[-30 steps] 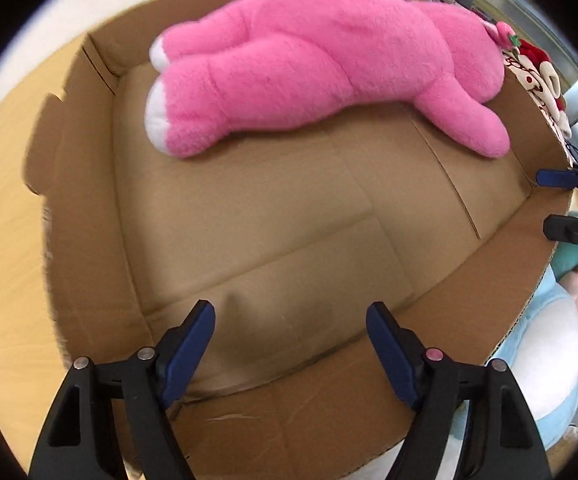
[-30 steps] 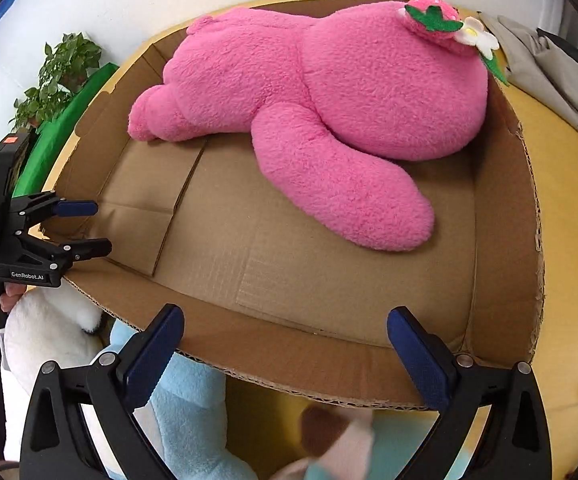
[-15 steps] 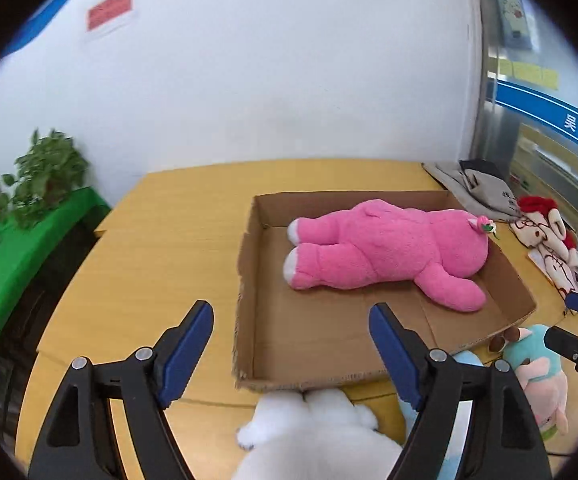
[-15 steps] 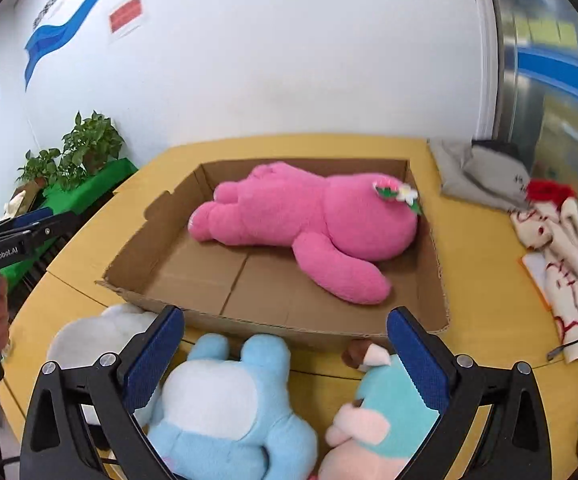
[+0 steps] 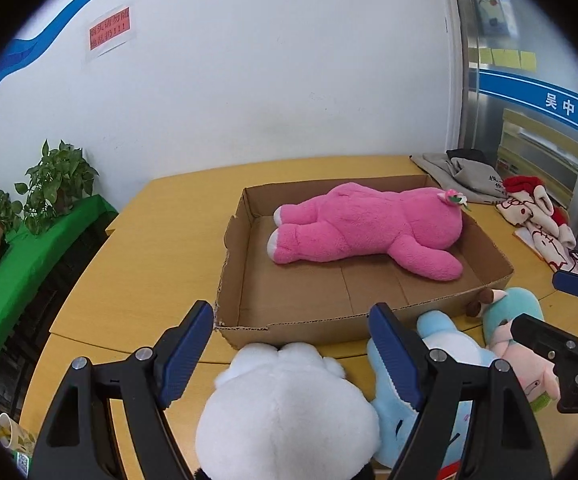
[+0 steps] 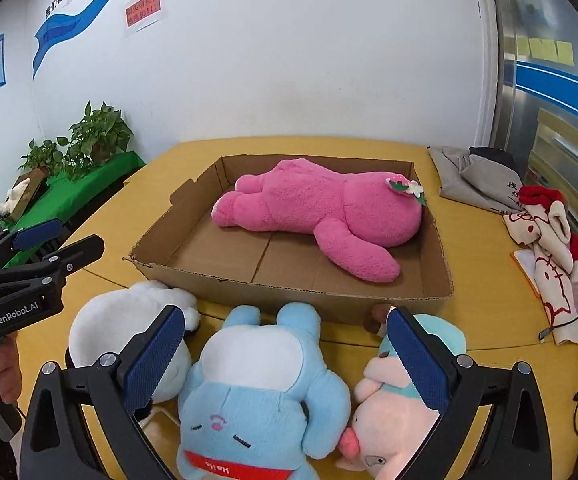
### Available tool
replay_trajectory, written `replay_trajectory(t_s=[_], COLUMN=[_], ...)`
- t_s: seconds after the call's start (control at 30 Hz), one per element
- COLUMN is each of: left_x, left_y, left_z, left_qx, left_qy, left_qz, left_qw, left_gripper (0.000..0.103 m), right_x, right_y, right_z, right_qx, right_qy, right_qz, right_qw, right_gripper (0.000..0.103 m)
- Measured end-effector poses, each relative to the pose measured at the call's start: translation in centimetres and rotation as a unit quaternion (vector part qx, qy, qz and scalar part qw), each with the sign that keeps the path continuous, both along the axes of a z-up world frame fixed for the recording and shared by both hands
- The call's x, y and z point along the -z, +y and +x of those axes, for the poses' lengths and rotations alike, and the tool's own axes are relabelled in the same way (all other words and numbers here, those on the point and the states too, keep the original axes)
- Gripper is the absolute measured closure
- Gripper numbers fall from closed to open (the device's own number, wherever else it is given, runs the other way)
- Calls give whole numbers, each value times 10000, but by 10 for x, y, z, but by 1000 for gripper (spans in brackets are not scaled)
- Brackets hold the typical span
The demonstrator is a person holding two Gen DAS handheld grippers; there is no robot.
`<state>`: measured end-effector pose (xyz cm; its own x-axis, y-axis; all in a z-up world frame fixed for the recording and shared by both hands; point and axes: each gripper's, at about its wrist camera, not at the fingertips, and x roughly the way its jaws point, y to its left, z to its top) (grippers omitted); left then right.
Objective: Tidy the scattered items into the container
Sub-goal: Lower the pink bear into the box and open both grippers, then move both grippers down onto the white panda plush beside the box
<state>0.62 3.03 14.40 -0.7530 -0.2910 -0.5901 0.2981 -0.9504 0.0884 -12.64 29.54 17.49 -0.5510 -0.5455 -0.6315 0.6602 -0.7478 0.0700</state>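
Pink plush (image 6: pixel 321 216) lying lengthwise across cardboard box (image 6: pixel 289 292), head rightward, left gripper (image 5: pixel 291 354) and right gripper (image 6: pixel 285 354) angled downward, fingers released, empty.

The box (image 6: pixel 297 292) at the frame's centre is matt brown corrugated cardboard with ragged, torn-looking rims. Inside it lies a pink toy (image 6: pixel 321 212) of fuzzy plush. Along the lower edge, the white toy (image 5: pixel 289 412), the blue toy (image 6: pixel 257 392) and the teal-and-pink toy (image 6: pixel 393 404) show the same soft pile. The desk (image 6: pixel 481 280) looks like smooth yellow wood laminate with a faint sheen. Each claw, left (image 5: pixel 291 350) and right (image 6: pixel 287 356), is matt black plastic with ribbed blue pads (image 6: pixel 153 356), silvery rivets at the joints
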Motion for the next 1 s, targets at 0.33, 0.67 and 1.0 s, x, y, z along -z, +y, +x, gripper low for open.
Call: replay_trajectory(t_s=[0.33,0.67,1.0], left_x=[10,17,18], left_y=[-2,2,8], left_z=[-5,-12,-12], left_qx=[28,33,137], left_qy=[-97,-166,-150], left_qz=[125,118,100], left_qw=[9999,9998,9997], left_gripper=[23,23,23], right_x=[2,14,18], right_y=[-8,-16,-16], right_z=[-5,-10,-15], right_qx=[127,-6,-56], right_qy=[36,-60,-119], right_qz=[138,298,339], right_qw=[9998,9995,9993], right_gripper=[0,0,0])
